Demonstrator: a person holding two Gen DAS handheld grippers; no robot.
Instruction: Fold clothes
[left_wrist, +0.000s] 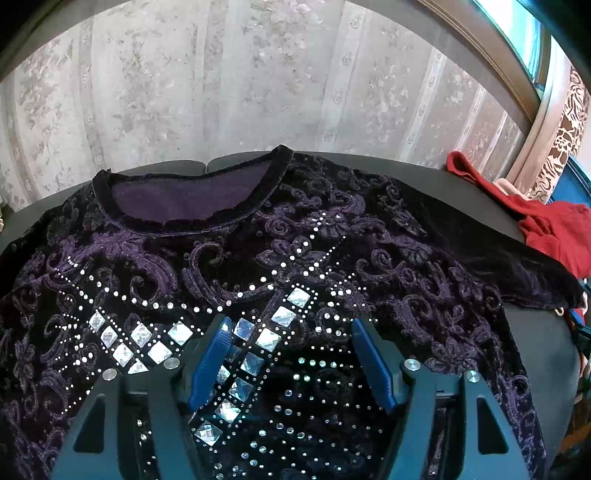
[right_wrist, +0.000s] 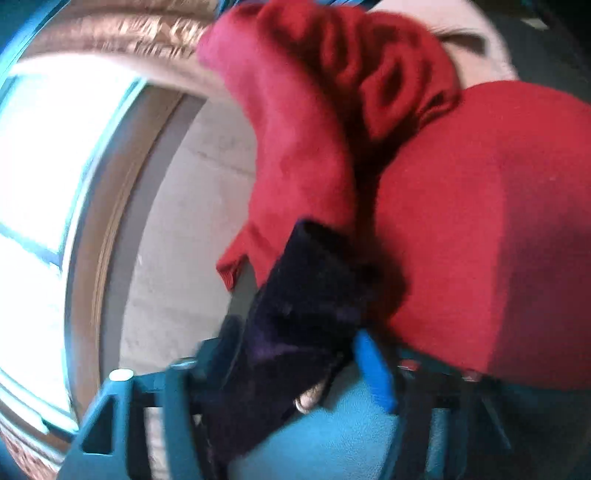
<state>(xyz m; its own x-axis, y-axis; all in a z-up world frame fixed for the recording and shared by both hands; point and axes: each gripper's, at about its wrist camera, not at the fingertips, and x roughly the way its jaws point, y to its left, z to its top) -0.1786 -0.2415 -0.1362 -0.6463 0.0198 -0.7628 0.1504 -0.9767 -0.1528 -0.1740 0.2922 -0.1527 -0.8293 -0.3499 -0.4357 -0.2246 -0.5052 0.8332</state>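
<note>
A dark grey table (left_wrist: 535, 354) stands against a pale patterned wall, and nearly all of it is covered by a black and purple velvet top (left_wrist: 229, 258). The top lies face up with its neckline (left_wrist: 184, 192) at the far edge and its rhinestone panel near the camera. To the far right lies a heap of red clothing (left_wrist: 550, 229).

The left gripper (left_wrist: 291, 354) hovers over the rhinestone panel, jaws apart, holding nothing.

The right gripper (right_wrist: 295, 365) is at the right end, and a dark velvet sleeve cuff (right_wrist: 303, 295) sits between its blue fingers (right_wrist: 376, 373). The view is blurred; whether the jaws are clamped on the cuff cannot be told.

Judgement: the first fold is in hand, the right sleeve. The next move calls for carrying that cuff leftwards across the body, clear of the red heap.
</note>
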